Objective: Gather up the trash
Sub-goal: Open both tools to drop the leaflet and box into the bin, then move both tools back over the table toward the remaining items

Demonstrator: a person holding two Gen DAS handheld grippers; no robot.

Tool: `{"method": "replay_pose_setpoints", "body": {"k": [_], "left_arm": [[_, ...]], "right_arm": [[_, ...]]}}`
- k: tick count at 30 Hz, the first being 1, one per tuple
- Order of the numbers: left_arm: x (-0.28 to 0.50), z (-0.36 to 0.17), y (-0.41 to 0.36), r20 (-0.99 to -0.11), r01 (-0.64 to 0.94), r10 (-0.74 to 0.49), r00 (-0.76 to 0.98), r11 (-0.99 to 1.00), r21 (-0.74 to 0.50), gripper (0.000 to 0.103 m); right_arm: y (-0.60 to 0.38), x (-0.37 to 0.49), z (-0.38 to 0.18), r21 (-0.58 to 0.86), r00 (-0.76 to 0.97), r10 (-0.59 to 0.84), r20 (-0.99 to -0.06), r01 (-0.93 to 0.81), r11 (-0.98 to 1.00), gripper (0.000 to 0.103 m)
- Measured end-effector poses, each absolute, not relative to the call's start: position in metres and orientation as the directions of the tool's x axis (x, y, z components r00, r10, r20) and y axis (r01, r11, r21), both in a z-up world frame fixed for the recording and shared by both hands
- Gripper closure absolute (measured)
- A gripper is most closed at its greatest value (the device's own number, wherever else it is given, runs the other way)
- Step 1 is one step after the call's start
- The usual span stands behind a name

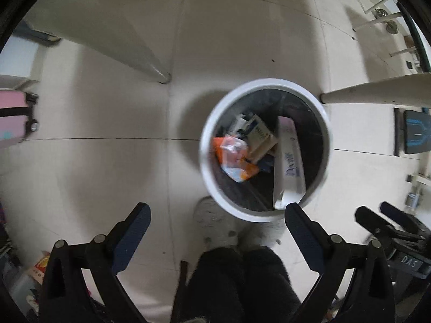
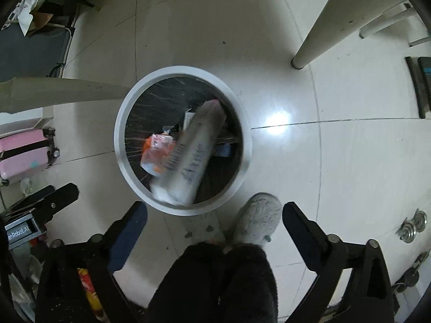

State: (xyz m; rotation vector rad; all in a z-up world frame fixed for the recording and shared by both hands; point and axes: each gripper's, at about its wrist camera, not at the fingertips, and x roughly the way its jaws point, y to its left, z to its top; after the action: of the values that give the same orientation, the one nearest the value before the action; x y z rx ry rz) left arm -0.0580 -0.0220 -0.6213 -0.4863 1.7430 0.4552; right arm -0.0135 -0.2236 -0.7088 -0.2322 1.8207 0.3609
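Step in hand, as judged: release of trash into the bin. Left gripper and right gripper both point steeply down above the floor; each set of jaws stands fully spread with nothing between the pads. To do this well, keep both grippers over the bin mouth until the items settle; confirm that nothing rests on the white rim; avoid the person's slippers just near the bin.

Contents: a long white box leaning tilted against the near wall, blurred in the right wrist view; an orange-and-white wrapper to its left; a smaller carton farther in; a dark liner behind all.
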Motion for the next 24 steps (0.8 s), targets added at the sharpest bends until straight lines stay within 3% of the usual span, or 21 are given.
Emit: {"method": "replay_pose_setpoints", "body": {"k": [12, 24], "left_arm": [[-0.067, -0.558, -0.038, -0.986, -0.508, 0.016, -0.167, 0.855, 0.100, 0.001], [-0.078, -0.468, -0.048, -0.994, -0.518, 0.009, -0.110, 0.853, 0.065, 0.002]], "right_arm": [[-0.214, -0.015, -0.653, 0.049, -0.182, -0.020, -0.983, -0.367, 0.929, 0.001], [-0.207, -0.023, -0.531, 0.058, -0.122, 0.013, -0.992, -0.366, 0.929, 0.001]]}}
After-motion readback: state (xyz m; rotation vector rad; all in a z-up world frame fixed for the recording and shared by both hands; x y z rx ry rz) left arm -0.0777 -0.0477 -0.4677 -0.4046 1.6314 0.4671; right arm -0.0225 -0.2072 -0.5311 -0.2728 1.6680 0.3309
